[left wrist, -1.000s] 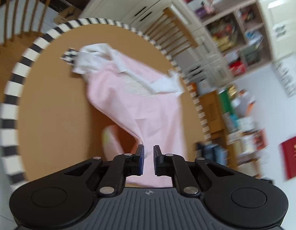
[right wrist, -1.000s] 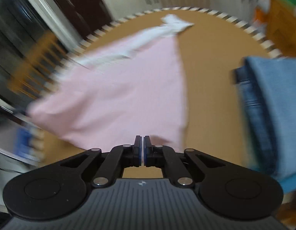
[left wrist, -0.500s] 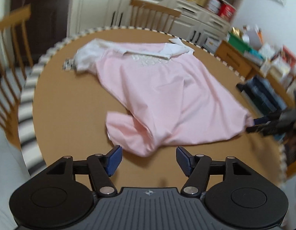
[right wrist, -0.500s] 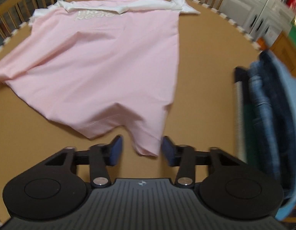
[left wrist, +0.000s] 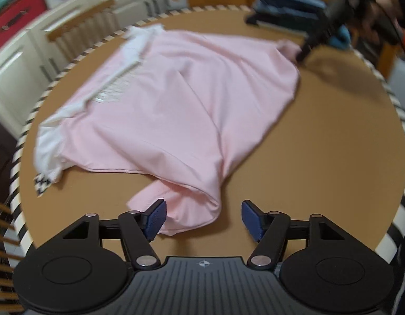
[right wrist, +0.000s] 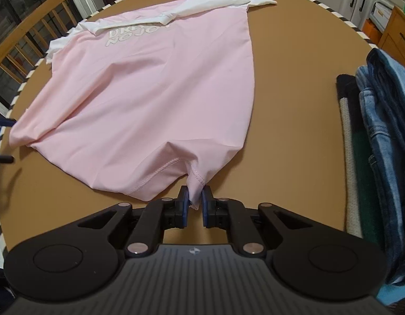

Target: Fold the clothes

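Pink shirt spread on the round surface

Left view: the left hand-held gripper, jaws spread and just narrowing, straddles a shirt corner on the surface. Right view: the right hand-held gripper, just closed, pinches the hem beside folded jeans.

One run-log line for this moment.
task: fold clothes | left gripper: open, closing round pink shirt corner | right gripper: shut on hem | table
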Motion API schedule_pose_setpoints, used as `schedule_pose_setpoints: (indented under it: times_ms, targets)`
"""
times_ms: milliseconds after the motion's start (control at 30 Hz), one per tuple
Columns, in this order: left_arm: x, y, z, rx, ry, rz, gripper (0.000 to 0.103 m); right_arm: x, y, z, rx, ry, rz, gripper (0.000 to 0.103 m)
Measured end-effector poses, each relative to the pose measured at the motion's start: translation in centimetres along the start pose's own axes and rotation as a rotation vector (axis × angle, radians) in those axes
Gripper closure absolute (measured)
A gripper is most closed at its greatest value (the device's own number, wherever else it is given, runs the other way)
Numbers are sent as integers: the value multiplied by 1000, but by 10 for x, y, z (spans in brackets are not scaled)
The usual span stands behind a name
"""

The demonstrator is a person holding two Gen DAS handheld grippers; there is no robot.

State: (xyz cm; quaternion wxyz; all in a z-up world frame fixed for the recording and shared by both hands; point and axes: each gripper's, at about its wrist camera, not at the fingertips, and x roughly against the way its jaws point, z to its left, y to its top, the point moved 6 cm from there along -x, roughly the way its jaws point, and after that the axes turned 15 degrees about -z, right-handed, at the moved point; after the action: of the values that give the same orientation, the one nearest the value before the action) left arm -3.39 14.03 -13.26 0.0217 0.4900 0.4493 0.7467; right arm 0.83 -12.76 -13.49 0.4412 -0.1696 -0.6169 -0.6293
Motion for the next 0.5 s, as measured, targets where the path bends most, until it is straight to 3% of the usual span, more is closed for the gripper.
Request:
schedule_pose_setpoints:
  times_ms: [33,67,200,367,433,500]
  targets:
    - [-5,0,-2,26,-42,22,81,2,2,0,-20,9,-11,97]
    - [-10,0,-1,73,-73,44,99,3,4,0,-41,19,-22,98]
    - [-11,10,19,516,-193,62,99,17,19,-3,-126,55,-61,99]
    - [37,21,68,1297,-381,-139,99,70,68,-17,-230,118,-139,99]
    - [55,11,84,1540,-422,-207,99,88,81,-29,-285,116,-157,99]
    - [63,-7,92,1672,-386,-230,98,95,85,-45,-326,82,-151,100]
